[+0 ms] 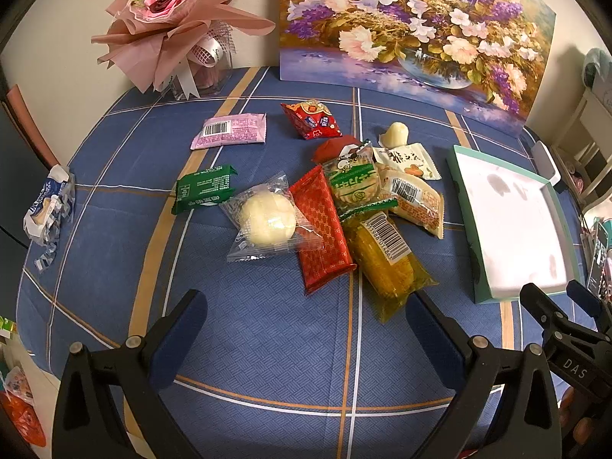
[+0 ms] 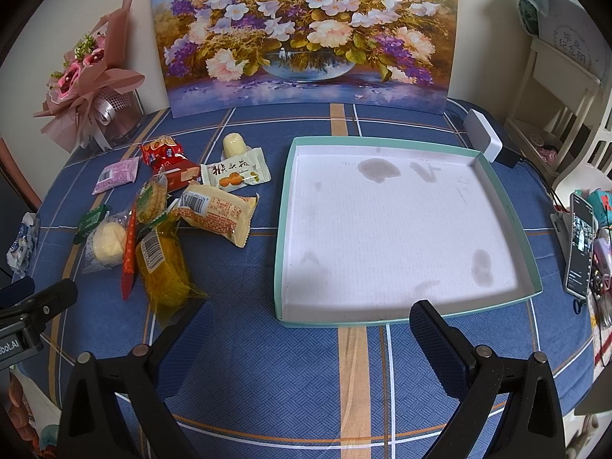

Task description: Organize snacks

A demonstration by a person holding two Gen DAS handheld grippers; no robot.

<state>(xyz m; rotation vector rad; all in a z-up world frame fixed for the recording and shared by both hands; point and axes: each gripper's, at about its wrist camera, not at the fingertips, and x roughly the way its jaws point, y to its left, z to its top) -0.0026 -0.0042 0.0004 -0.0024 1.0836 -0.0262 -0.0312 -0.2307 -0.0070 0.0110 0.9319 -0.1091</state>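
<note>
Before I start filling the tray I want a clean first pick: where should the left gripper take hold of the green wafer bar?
Probably across the green wafer bar's short width at mid-length, coming straight down. It lies flat on the tablecloth, its left part clear of the round pastry pack that touches its right end, and its firm, narrow body suits the open left gripper better than the crimped ends.

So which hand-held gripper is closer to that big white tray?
The right hand-held gripper: it hovers open just in front of the tray. The left hand-held gripper, also open, faces the snack pile, with the tray off to its right.
</note>
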